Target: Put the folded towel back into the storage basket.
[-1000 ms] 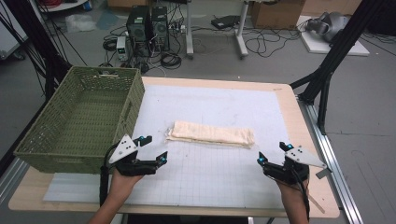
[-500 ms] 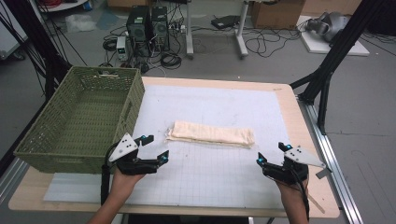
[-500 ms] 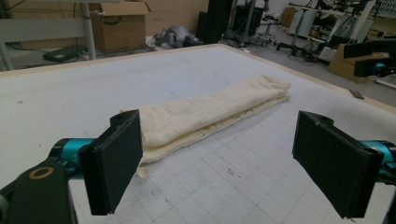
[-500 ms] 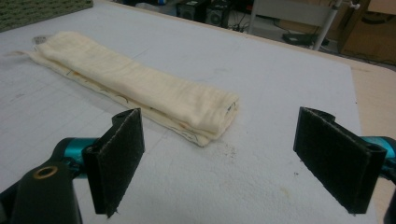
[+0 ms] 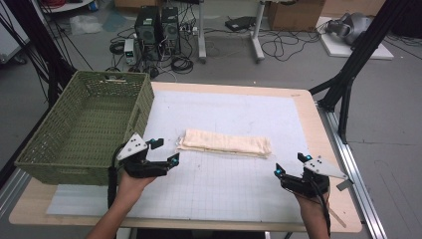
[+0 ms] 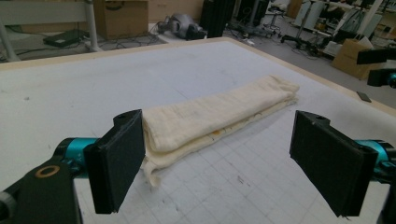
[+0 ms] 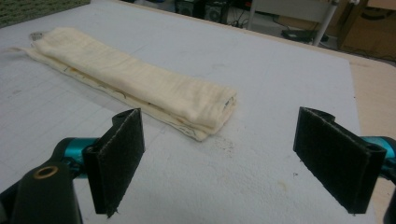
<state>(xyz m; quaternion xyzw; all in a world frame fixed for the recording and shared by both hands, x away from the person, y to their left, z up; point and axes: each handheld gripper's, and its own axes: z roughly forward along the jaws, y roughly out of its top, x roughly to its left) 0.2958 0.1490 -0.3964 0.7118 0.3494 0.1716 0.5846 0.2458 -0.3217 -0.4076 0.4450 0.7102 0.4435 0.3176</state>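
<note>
**At the middle of the surface: a folded cloth between two open grippers**

At the centre of the white gridded mat (image 5: pixel 234 119) lies the folded cream cloth (image 5: pixel 225 143), a long flat bundle running from 9 o'clock to 3 o'clock, several layers deep, with its folded edges stacked.

At 8 o'clock from the cloth, the left gripper (image 5: pixel 161 152) rests low over the mat, its jaws spread wide and holding nothing; in the left gripper view the near end of the cloth (image 6: pixel 205 121) sits just beyond the gap between the jaws, closer to the left-hand pad. At 4 o'clock from the cloth, the right gripper (image 5: pixel 290 166) is likewise wide open and empty, with the other end of the cloth (image 7: pixel 140 88) ahead of it and apart from both pads.

Change over the last second: the left gripper has edged slightly toward the cloth's near end, while the right gripper and the cloth have kept their places. This suggests the approach is only starting, and no grasp has been made yet.

At 9 o'clock, the green woven basket (image 5: pixel 79 164) stands empty at the edge of the surface (image 5: pixel 308 129), a likely destination for the cloth. Beyond 12 o'clock, computer towers (image 5: pixel 157 30) and cables lie on the floor.
</note>
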